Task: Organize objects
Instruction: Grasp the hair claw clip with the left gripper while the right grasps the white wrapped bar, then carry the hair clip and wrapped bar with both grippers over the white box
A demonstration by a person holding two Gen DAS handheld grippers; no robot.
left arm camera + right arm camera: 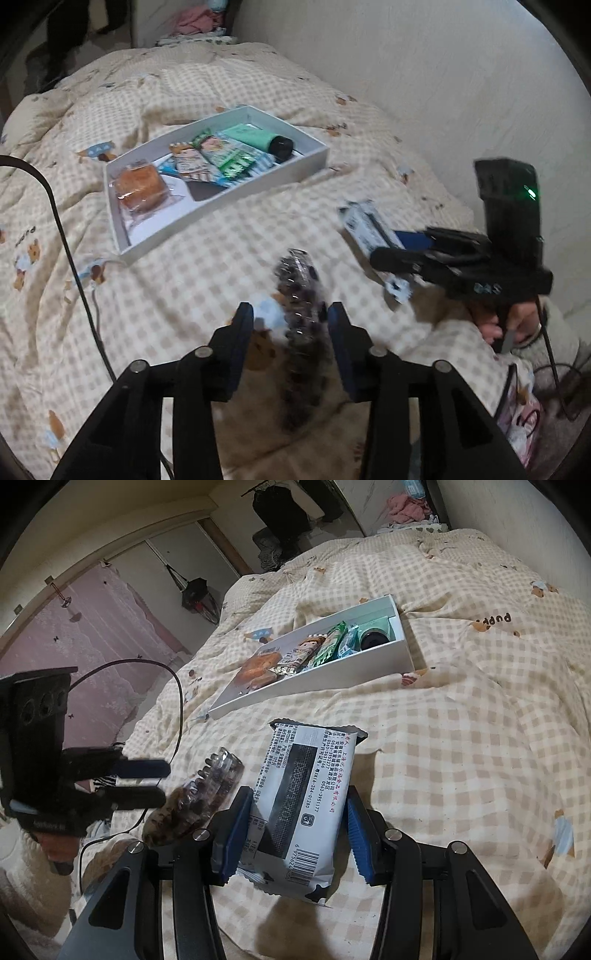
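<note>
Item: white snack packet (pixel 306 805), pinched between the pads of the right gripper (pixel 295 830), above the checked quilt (pixel 461 757), short of the white tray (pixel 321 686). Light, crinkly, slippery film (best taken across its flat middle).

Item: clear pack of dark snacks (pixel 299 314), blurred, between the left gripper (pixel 291 332) pads; cannot tell whether pinched. Likely soft, crushable.

Tray, mid-quilt: already holds several packets.
</note>
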